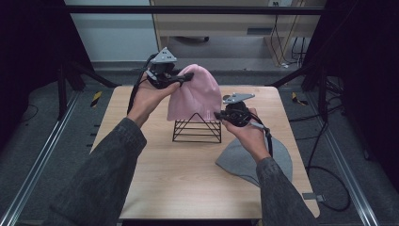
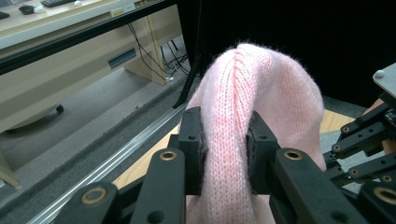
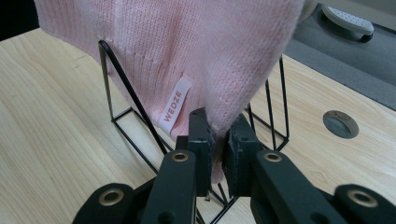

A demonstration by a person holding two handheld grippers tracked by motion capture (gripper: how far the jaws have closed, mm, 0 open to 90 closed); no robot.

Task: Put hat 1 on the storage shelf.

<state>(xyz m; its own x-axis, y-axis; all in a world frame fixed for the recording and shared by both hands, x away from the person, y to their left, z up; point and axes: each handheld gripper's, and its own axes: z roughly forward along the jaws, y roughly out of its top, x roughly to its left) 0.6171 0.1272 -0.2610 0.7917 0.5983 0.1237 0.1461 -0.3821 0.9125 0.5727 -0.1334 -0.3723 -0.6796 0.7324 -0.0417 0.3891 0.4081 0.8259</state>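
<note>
A pink knit beanie (image 1: 195, 96) hangs over a black wire stand (image 1: 197, 131) at the middle of the table. My left gripper (image 1: 184, 79) is shut on the beanie's crown at the upper left; its jaws squeeze a thick fold of pink knit (image 2: 227, 154). My right gripper (image 1: 219, 115) is shut on the beanie's lower right hem, just above the stand. In the right gripper view the hem (image 3: 219, 107) runs down between the jaws, beside a white "WEDZE" label (image 3: 175, 103) and the wire stand (image 3: 126, 100).
A grey beanie (image 1: 244, 162) lies flat at the table's right front, under my right forearm. The wooden table (image 1: 179, 179) has bare room in front and to the left. A round cable hole (image 3: 340, 123) sits in the tabletop. Dark frame bars and cables surround the table.
</note>
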